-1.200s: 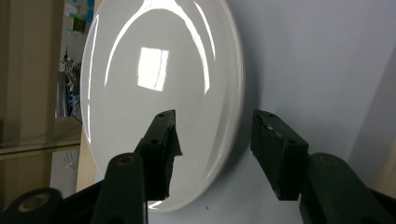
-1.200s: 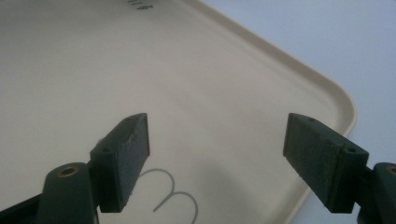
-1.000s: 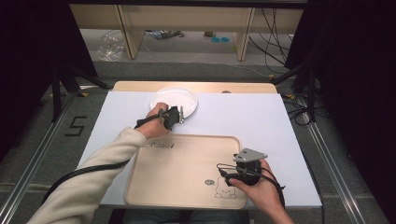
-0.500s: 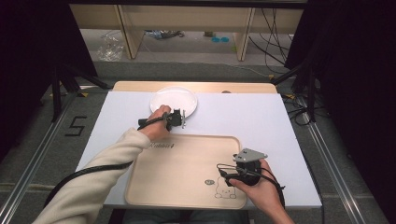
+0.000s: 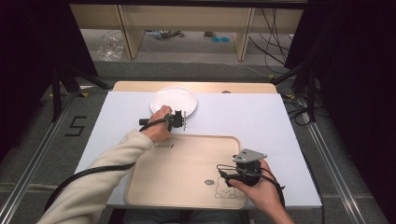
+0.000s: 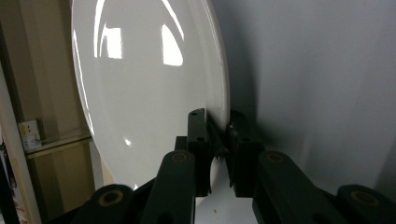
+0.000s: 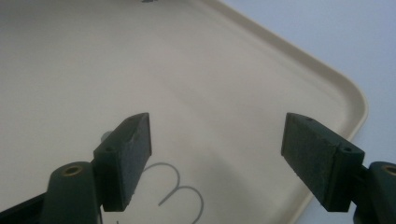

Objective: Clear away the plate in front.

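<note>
A white plate (image 5: pixel 173 100) lies at the back middle of the white table. My left gripper (image 5: pixel 181 120) is at the plate's near rim. In the left gripper view the plate (image 6: pixel 149 84) stands on edge because the camera is turned, and its rim runs between the two jaws. There my left gripper (image 6: pixel 218 149) is shut on that rim. A beige tray (image 5: pixel 187 158) lies in front of the person. My right gripper (image 5: pixel 229 176) hovers over the tray's near right corner. In the right gripper view my right gripper (image 7: pixel 217 154) is open above the bare tray (image 7: pixel 140 70), holding nothing.
A line drawing of a bear (image 5: pixel 224 186) is printed on the tray near the right gripper. The white table top (image 5: pixel 247 116) spreads to the right of the plate. A black cable (image 5: pixel 88 175) trails from the left sleeve. Shelving legs and cables stand beyond the table.
My left gripper has edged slightly right and nearer along the plate's near rim. The right hand and the tray have stayed still.
</note>
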A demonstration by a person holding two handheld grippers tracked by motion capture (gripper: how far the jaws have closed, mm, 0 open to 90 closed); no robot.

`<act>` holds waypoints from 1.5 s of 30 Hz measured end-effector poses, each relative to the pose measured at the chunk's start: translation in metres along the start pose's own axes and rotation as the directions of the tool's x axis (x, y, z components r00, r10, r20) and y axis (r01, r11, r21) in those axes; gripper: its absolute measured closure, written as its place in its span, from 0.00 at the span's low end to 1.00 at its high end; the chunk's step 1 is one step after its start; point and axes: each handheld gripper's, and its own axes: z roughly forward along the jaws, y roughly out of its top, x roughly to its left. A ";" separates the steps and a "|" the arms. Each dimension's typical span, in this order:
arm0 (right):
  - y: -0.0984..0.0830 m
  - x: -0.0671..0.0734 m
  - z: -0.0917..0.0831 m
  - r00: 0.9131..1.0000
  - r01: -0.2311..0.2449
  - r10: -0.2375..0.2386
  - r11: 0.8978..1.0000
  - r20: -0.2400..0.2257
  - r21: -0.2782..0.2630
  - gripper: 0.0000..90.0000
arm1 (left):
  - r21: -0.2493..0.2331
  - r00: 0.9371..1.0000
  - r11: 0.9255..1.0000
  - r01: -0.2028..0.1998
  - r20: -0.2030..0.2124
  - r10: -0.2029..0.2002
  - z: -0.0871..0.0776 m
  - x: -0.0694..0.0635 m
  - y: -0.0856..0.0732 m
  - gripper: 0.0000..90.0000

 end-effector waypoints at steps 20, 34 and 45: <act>0.000 0.000 0.001 1.000 -0.013 0.013 1.000 -0.011 0.005 0.29 | -0.030 0.991 0.995 0.094 -0.089 -0.096 -0.022 0.020 -0.003 0.97; 0.000 -0.001 0.000 1.000 -0.011 0.011 1.000 -0.012 0.001 0.29 | -0.045 0.992 0.996 0.083 -0.091 -0.087 -0.029 0.020 -0.006 0.97; 0.001 0.000 -0.001 0.999 -0.031 0.031 1.000 -0.010 -0.004 0.28 | -0.063 0.989 0.995 0.071 -0.127 -0.079 -0.039 0.020 -0.009 0.97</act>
